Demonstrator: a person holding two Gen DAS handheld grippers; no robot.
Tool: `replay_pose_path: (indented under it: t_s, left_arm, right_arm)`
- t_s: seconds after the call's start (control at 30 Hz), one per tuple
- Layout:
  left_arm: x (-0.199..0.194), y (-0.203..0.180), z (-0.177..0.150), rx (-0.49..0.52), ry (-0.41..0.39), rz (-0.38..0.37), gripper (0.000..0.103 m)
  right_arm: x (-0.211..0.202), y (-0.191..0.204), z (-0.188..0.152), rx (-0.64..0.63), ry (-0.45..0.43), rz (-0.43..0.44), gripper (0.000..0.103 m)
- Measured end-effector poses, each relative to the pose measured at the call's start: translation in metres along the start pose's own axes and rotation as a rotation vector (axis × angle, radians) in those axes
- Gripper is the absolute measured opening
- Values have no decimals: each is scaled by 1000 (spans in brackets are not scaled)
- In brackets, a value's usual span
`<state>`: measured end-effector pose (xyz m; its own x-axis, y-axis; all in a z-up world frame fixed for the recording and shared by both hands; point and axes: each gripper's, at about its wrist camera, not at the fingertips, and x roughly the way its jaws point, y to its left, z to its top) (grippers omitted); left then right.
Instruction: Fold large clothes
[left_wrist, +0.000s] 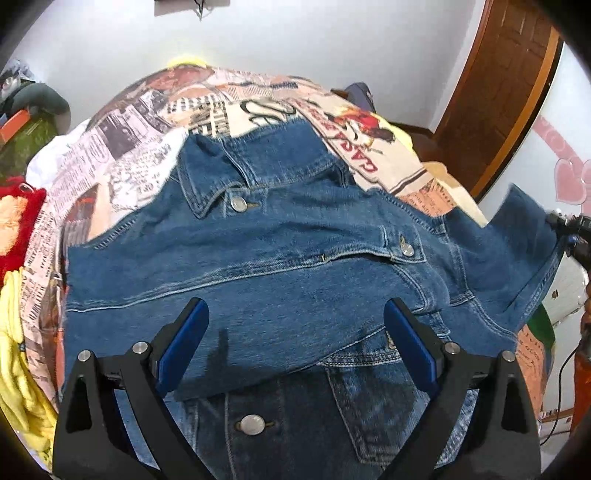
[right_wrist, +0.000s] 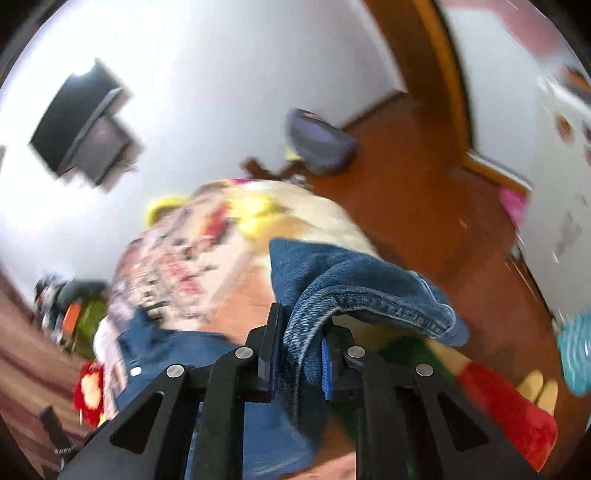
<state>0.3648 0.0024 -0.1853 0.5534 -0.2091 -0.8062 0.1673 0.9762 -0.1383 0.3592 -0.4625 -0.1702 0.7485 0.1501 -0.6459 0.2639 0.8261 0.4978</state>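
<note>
A blue denim jacket (left_wrist: 295, 266) lies spread on a bed with a newspaper-print cover (left_wrist: 140, 155), collar at the far left, one sleeve folded across its front. My left gripper (left_wrist: 295, 325) is open and empty, just above the jacket's middle. My right gripper (right_wrist: 301, 354) is shut on a fold of the jacket's denim (right_wrist: 354, 291) and holds it lifted above the bed's right edge. That lifted part shows at the right in the left wrist view (left_wrist: 524, 236). The right wrist view is blurred.
Yellow cloth (left_wrist: 18, 369) and a red plush blanket (left_wrist: 14, 229) lie at the bed's left. A wooden door (left_wrist: 495, 92) stands at the back right. A wooden floor (right_wrist: 424, 221) and a purple bag (right_wrist: 317, 144) lie beyond the bed.
</note>
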Motion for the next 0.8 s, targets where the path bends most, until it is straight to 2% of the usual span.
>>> replay_pose_path:
  t_s: [0.17, 0.3, 0.4, 0.57, 0.7, 0.8]
  left_arm:
    - [-25, 9, -1, -9, -52, 1, 96]
    - [-45, 17, -4, -17, -92, 2, 96]
    - [-58, 25, -8, -18, -122, 18, 96]
    - [-73, 42, -15, -40, -142, 34, 96]
    - [-78, 54, -24, -53, -141, 51, 96]
    - [-80, 61, -31, -65, -131, 65, 96]
  right_arm:
    - [-16, 97, 7, -144, -22, 178, 12]
    - [-9, 164, -3, -220, 39, 286, 12]
    - [6, 220, -25, -303, 124, 347, 12]
    - [41, 277, -87, -454, 268, 340, 12]
    - [75, 282, -140, -505, 437, 311, 12]
    - [92, 266, -169, -537, 525, 270, 12]
